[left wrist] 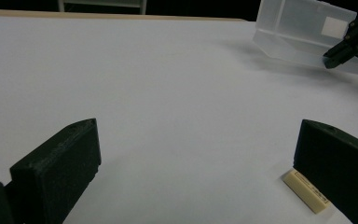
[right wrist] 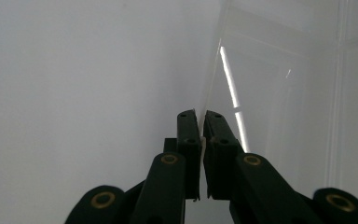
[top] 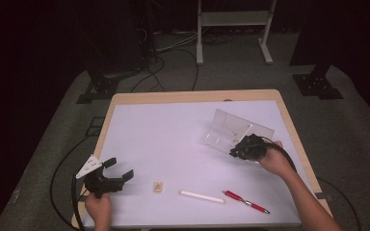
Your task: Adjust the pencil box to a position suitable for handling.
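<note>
- Presently, my right gripper (top: 236,153) pinched the clear box's (top: 231,130) near wall.
- Box lay beyond it, long axis slanting right and away.
- Left gripper (top: 120,168) spread, well apart.

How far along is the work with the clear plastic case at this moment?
Done: the right gripper is shut on a thin wall of the clear plastic case, which lies open. In hand: handling that case. Left: the eraser, white stick and red pen lie on the table, untouched; the left gripper is open.
</note>
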